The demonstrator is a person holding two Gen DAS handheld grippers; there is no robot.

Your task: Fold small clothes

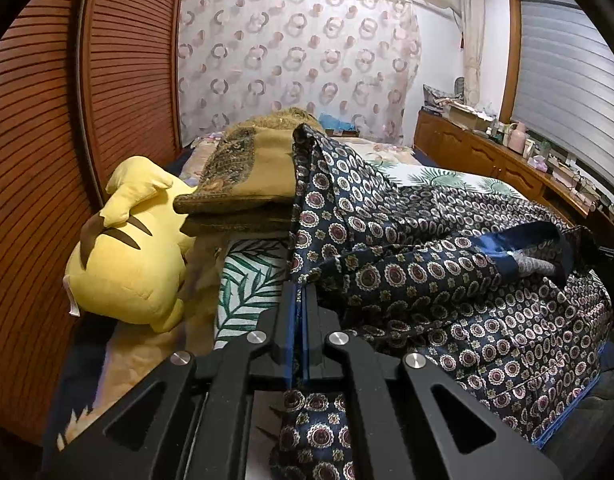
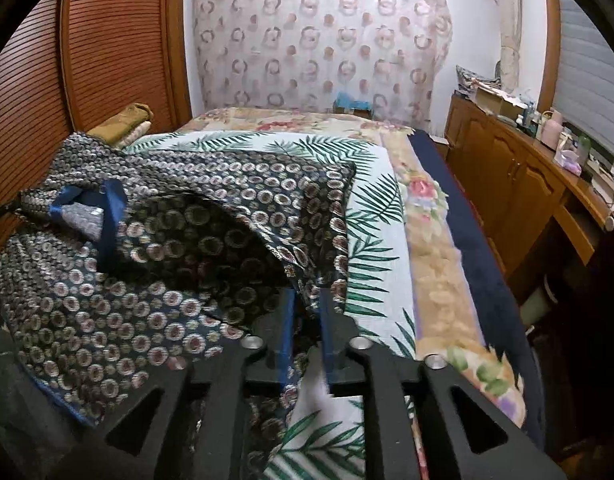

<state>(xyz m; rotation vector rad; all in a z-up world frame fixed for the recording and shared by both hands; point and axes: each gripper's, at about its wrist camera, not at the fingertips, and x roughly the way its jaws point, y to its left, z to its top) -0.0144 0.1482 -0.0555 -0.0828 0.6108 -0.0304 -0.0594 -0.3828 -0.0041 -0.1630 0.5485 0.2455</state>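
Navy silk-like garment printed with small round medallions, blue-trimmed [image 1: 447, 276], lies rumpled and partly lifted over the bed with the white palm-leaf sheet [image 2: 371, 208]. Not yet a fold: cloth is bunched, one blue-edged opening gapes in the middle, edges uneven.

Left gripper [image 1: 301, 300]: jaws pressed together, pinching a hem of the garment; fabric runs through the jaws and hangs below them in the left wrist view.

Right gripper [image 2: 307, 304]: jaws part way apart, a corner of the same garment between them. Blue pads stand either side of the cloth; whether they actually press on it I cannot tell, the view is smeared there.

Progress, as judged: early in this piece. Both corners taken or nearly taken; spreading flat, folding over and smoothing all remain. A folded stack of olive-gold patterned cloth [image 1: 243, 184] sits near the left edge of the bed, beside the yellow plush toy with brown stripes [image 1: 127, 252], possibly finished pieces, though that is a guess.

Containers: none in use on the bed. Open cardboard box [image 1: 467, 116] on the wooden sideboard along the window [image 2: 507, 176], among bottles and clutter; contents too small to make out.
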